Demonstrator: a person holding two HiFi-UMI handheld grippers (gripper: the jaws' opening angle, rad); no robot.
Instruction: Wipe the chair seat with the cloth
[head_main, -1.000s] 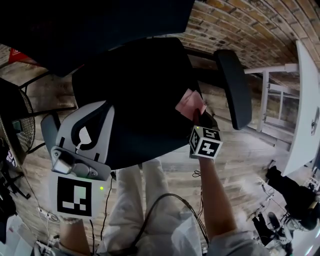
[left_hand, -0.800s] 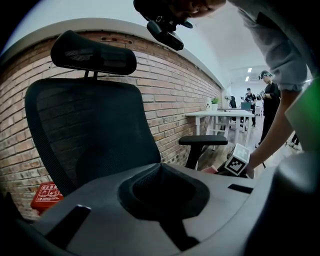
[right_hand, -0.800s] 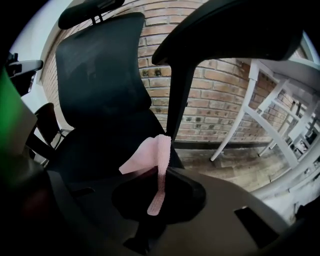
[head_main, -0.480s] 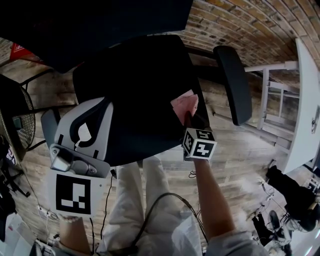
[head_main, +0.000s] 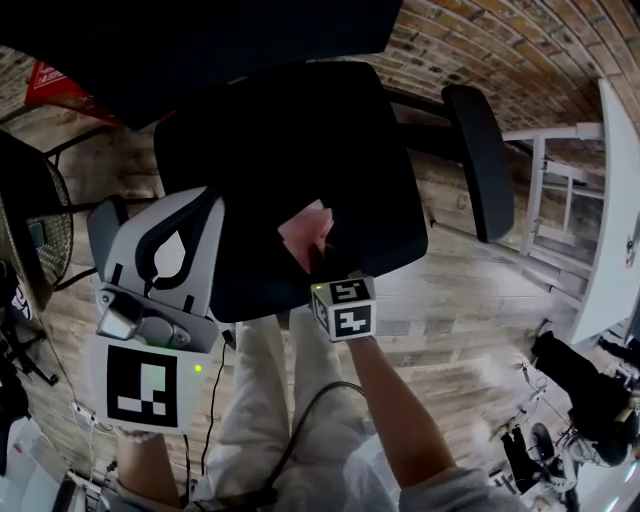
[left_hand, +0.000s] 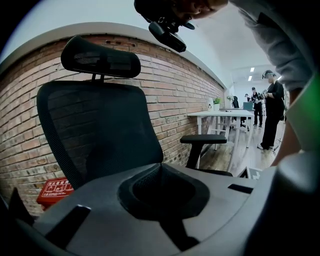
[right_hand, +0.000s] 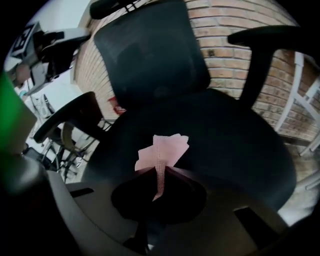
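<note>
The black office chair's seat (head_main: 280, 150) fills the middle of the head view. A pink cloth (head_main: 306, 233) lies on its front part, pinched in my right gripper (head_main: 318, 262), whose marker cube (head_main: 343, 308) hangs over the seat's front edge. From the right gripper view, the cloth (right_hand: 162, 151) fans out ahead of the jaws onto the seat (right_hand: 225, 135), a strip of it clamped between them. My left gripper (head_main: 200, 205) hovers at the seat's left side, off the cloth. Its jaws (left_hand: 160, 167) are shut on nothing and aimed at the mesh backrest (left_hand: 100, 135).
The chair's armrests (head_main: 480, 170) (right_hand: 75, 115) flank the seat. Behind it is a brick wall (left_hand: 175, 100) with a red sign (head_main: 55, 85) at its foot. A white table (head_main: 610, 200) stands right, and people (left_hand: 274, 112) stand far off. My legs (head_main: 280, 400) are just before the seat.
My right gripper has dragged the pink cloth across the seat from its right side toward the front middle. The left gripper has barely moved.
</note>
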